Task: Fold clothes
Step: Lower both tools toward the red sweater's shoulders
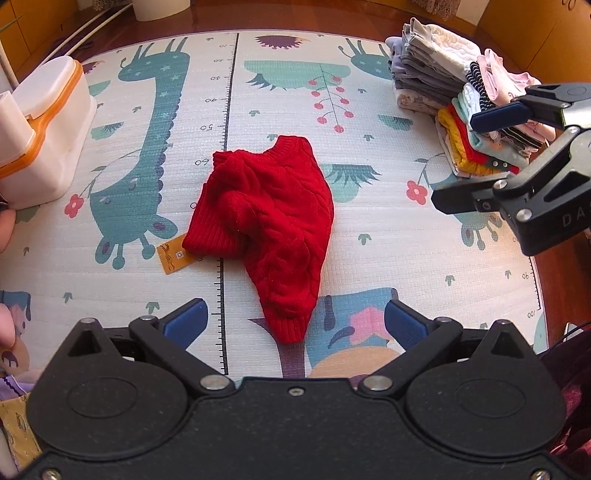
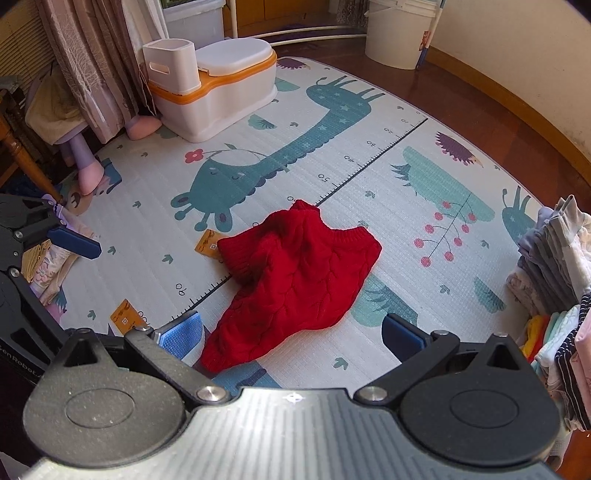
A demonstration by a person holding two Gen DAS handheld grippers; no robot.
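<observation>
We see a play mat printed with a giraffe, trees and a ruler line, spread over a wooden floor. All places below are given from the red sweater, which lies rumpled and half folded in the middle of the mat, across the ruler line, one sleeve pointing toward us.

Far to the sweater's left, at the mat's edge, stands a white potty with an orange rim. Far to its right sit stacks of folded clothes, greys behind and brighter colours in front. Beyond the sweater, off the mat, stands a white bucket.

We hold the left gripper just short of the sweater's near sleeve, its blue pads spread wide and gripping nothing. The right gripper hovers to the sweater's right, between it and the stacks; its fingers are also spread wide and empty.

An orange card peeks out from under the sweater's left hem, touching it. A second card lies apart, nearer us.
</observation>
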